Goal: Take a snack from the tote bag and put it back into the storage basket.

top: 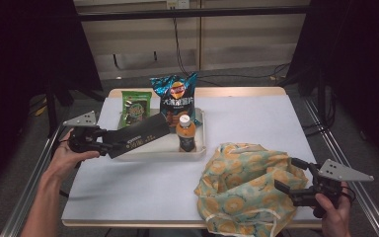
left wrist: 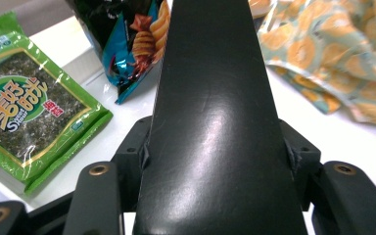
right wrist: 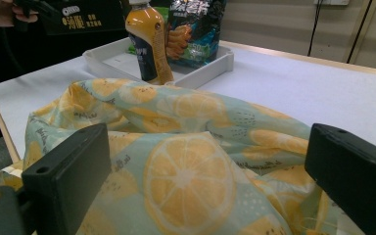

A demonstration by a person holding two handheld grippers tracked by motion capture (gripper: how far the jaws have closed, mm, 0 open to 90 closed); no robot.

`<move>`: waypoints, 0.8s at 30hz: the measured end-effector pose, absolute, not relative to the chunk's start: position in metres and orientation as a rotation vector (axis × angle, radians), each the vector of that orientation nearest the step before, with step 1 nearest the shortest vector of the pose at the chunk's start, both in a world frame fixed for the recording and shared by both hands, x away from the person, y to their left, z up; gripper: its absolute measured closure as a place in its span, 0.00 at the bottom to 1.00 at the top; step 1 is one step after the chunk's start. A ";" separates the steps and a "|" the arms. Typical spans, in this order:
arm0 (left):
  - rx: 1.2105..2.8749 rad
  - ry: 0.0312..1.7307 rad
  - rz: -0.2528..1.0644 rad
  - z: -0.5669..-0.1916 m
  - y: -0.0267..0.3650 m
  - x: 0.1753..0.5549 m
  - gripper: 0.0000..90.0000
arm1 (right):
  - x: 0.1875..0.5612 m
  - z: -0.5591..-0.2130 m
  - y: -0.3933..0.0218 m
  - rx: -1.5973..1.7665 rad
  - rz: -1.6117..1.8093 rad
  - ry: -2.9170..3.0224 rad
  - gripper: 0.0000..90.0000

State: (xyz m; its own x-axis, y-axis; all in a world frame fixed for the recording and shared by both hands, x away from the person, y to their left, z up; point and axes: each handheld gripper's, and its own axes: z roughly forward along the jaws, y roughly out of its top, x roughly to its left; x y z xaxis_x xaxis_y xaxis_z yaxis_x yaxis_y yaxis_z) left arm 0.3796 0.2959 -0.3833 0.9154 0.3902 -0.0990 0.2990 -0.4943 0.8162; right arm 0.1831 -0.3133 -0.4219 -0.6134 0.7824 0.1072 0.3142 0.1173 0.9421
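Over the left side of the white tray (top: 197, 148), the left gripper (top: 109, 146) has its jaws clamped on one end of a long black box (top: 138, 136) — the left gripper view shows the glossy box (left wrist: 215, 127) wedged snugly between them and running straight out ahead. Its far end reaches over the tray toward the orange drink bottle (top: 186, 133), which stands at the tray's right side; whether the box rests on the rim or is lifted clear I cannot tell. A blue crisp bag (top: 176, 94) stands at the tray's back edge, and a green seaweed packet (top: 135, 107) lies by the tray's back left corner, partly over its rim.

Near the front right corner of the table (top: 256, 118) lies the yellow-and-teal lemon-print cloth bag (top: 242, 185), crumpled, with no open mouth that I can make out. The right gripper (top: 290, 175) sits at the bag's right edge with jaws spread and nothing between them; from its own view the fabric (right wrist: 186, 166) lies just beyond the tips.

My reading: the box is being carried off the tray toward the bag — a packing step. The next move calls for the right gripper to pinch a hem and hold the mouth open, then the left to swing the box across without clipping the bottle, and slide it in endwise
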 end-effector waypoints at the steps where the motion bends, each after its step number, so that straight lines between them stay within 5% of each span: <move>1: 2.129 0.490 0.113 -0.386 0.294 0.383 0.48 | 0.183 -0.422 -0.313 1.062 1.506 1.984 0.03; 24: 2.234 0.559 0.076 -0.426 0.267 0.414 0.48 | 0.184 -0.423 -0.315 1.064 1.510 1.998 0.03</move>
